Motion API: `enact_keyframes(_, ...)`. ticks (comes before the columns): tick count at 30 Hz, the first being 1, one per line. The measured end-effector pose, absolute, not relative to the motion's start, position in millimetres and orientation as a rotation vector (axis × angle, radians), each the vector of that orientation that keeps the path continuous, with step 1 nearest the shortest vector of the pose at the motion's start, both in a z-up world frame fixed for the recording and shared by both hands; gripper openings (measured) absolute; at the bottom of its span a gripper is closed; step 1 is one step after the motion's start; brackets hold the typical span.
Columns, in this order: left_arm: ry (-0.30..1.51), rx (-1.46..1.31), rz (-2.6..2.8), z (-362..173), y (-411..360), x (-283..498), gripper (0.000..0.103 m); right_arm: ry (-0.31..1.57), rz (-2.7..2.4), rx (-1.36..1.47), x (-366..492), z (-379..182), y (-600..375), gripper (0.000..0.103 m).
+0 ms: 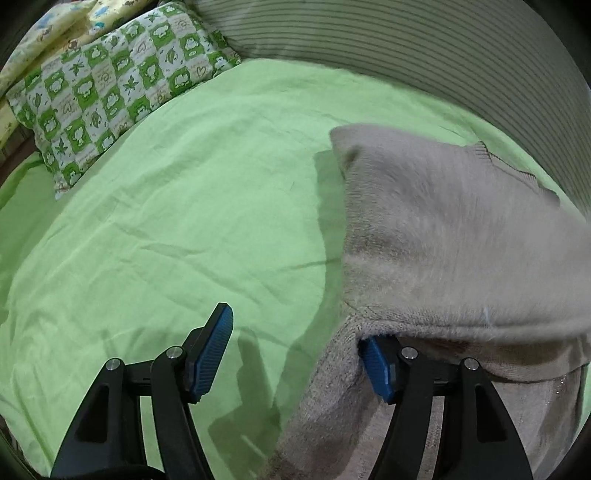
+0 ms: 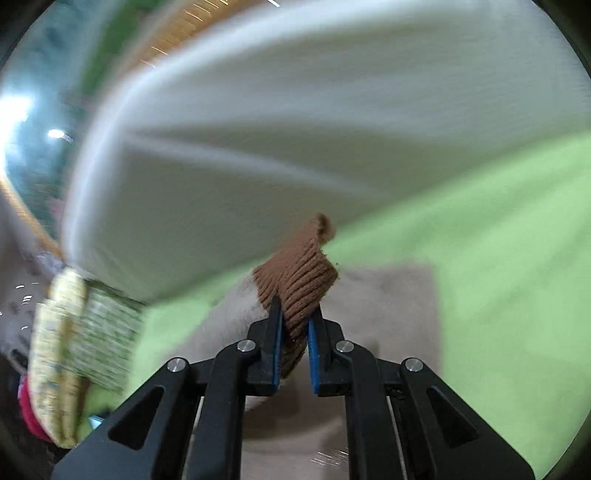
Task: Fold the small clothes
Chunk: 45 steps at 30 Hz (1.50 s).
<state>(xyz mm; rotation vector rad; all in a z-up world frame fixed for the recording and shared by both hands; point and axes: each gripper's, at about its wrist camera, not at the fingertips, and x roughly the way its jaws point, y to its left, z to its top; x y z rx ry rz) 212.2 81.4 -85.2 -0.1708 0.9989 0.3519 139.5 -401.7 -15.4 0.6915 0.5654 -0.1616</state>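
Note:
A beige fuzzy knit sweater [image 1: 454,236] lies on the green bedsheet [image 1: 184,206], with one part raised and draped over my left gripper's right finger. My left gripper [image 1: 295,354] is open; its left finger is bare above the sheet and its right finger is tucked under the sweater's fold. In the blurred right wrist view, my right gripper [image 2: 295,325] is shut on the sweater's brown ribbed cuff [image 2: 301,280], which sticks up between the blue pads. The beige sweater body [image 2: 384,306] lies below it on the green sheet [image 2: 498,258].
A green-and-white patterned pillow [image 1: 110,88] and a yellow printed pillow [image 1: 55,26] lie at the far left. A striped blanket [image 1: 406,48] runs along the back. In the right wrist view a pale blurred surface [image 2: 295,129] fills the upper part and patterned pillows [image 2: 74,350] are at left.

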Motion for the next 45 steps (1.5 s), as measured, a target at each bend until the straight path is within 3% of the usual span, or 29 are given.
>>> enact_keyframes(4,0.995,-0.166,0.345,-85,79,206,0.068,0.679,-0.235,0.765,139,-85,-412,0.013)
enact_keyframes(6,0.988,-0.176,0.348,-86,89,208,0.068,0.677,-0.242,0.759,136,-93,-408,0.013)
enact_keyframes(16,1.029,-0.217,0.357,-103,99,212,0.068,0.71,-0.272,0.621,141,-87,-402,0.015)
enact_keyframes(20,1.03,-0.239,0.349,-104,105,210,0.069,0.703,-0.275,0.679,132,-84,-408,0.026)
enact_keyframes(31,1.043,-0.341,0.357,-108,124,209,0.073,0.617,-0.272,0.684,106,-66,-411,0.03)
enact_keyframes(34,1.05,-0.324,0.361,-109,123,209,0.073,0.664,-0.252,0.639,120,-72,-411,0.038)
enact_keyframes(36,1.053,-0.317,0.363,-109,123,211,0.074,0.71,-0.208,0.587,134,-75,-406,0.035)
enact_keyframes(37,1.054,-0.317,0.363,-108,123,212,0.075,0.71,-0.205,0.555,135,-72,-403,0.01)
enact_keyframes(41,1.053,-0.314,0.367,-110,122,211,0.078,0.651,-0.254,0.581,125,-59,-407,0.009)
enact_keyframes(45,1.062,-0.285,0.373,-113,124,213,0.081,0.795,-0.29,0.543,146,-82,-402,0.012)
